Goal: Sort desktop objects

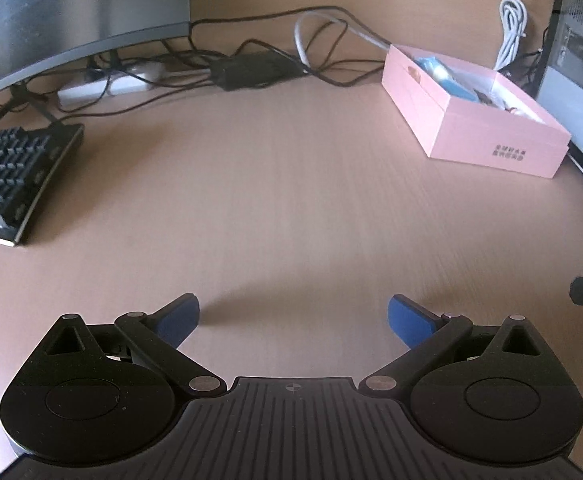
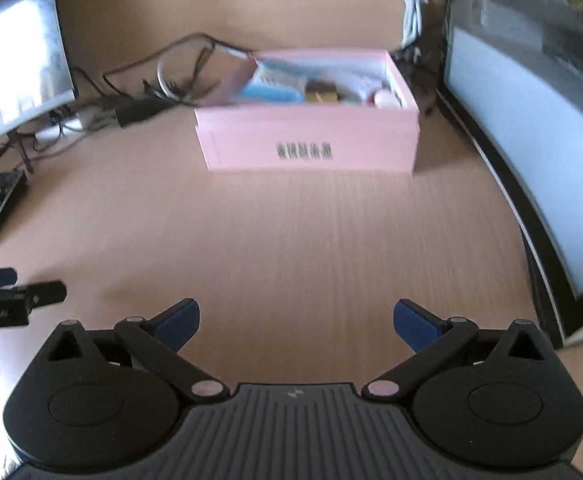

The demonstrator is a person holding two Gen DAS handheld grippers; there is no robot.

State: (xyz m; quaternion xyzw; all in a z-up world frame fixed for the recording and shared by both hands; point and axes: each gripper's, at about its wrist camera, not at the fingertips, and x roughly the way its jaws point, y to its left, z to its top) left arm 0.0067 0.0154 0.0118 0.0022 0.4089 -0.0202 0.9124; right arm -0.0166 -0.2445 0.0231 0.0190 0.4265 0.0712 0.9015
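Note:
A pink box (image 1: 491,136) sits on the wooden desk at the far right in the left wrist view, and straight ahead in the right wrist view (image 2: 311,148). It holds several small items, among them a blue pack (image 2: 271,92) and a white round thing (image 2: 385,100). My left gripper (image 1: 293,320) is open and empty above bare desk. My right gripper (image 2: 296,322) is open and empty, well short of the box. The left gripper's edge shows at the far left of the right wrist view (image 2: 15,300).
A black keyboard (image 1: 7,180) lies at the left. A monitor (image 1: 71,12) stands at the back left, with a power strip (image 1: 103,86), a black adapter (image 1: 251,70) and tangled cables behind. Another monitor (image 2: 531,140) stands at the right. A white cable (image 1: 513,24) hangs on the wall.

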